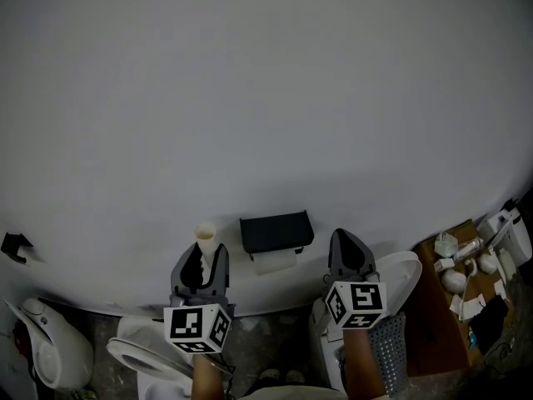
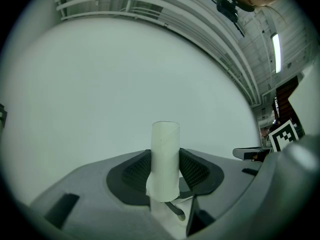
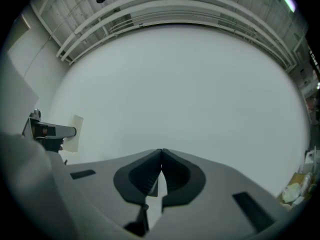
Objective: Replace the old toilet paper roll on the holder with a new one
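cardboard tube (image 2: 165,149) clamped by left gripper (image 2: 165,165); only head view shows toilet (image 1: 122,351).

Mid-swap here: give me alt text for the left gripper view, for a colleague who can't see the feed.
The left gripper is clamped on a bare cardboard toilet paper tube, held upright between its dark pads against a plain white wall. At the right edge, the holder and the right gripper's marker cube show.

light: dim, flat | glare: none | gripper views: fisheye, dark vignetted corners
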`<state>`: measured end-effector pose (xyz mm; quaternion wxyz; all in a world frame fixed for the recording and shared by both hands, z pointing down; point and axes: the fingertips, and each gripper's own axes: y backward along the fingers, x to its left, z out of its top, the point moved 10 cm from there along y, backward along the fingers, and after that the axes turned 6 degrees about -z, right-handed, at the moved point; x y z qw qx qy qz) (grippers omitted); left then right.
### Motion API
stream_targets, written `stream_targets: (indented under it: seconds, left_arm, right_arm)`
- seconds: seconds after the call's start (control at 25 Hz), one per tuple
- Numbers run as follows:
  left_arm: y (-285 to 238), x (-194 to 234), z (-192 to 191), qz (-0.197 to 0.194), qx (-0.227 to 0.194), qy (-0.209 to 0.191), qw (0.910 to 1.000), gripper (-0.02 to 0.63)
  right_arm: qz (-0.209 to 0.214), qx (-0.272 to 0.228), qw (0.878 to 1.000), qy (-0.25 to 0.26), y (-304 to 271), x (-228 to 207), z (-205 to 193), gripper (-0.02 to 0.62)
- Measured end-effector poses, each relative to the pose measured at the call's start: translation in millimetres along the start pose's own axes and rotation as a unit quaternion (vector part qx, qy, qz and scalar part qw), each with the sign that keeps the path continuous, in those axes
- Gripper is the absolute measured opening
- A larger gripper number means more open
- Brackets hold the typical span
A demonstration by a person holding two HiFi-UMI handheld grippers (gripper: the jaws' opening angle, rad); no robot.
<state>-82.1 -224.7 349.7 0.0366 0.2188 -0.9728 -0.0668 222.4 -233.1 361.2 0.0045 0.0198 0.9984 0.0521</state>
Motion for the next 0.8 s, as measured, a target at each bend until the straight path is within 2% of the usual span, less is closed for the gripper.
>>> stream_targets:
  seconds: [0.8]
  left_arm:
    - [10.3, 2.8, 0.3, 0.009, -0.002, 0.001, 1.0, 0.178]
  right_arm:
    - [0.008, 0.006, 1.0, 0.004, 3.6, 3.2, -2.8, -0.009]
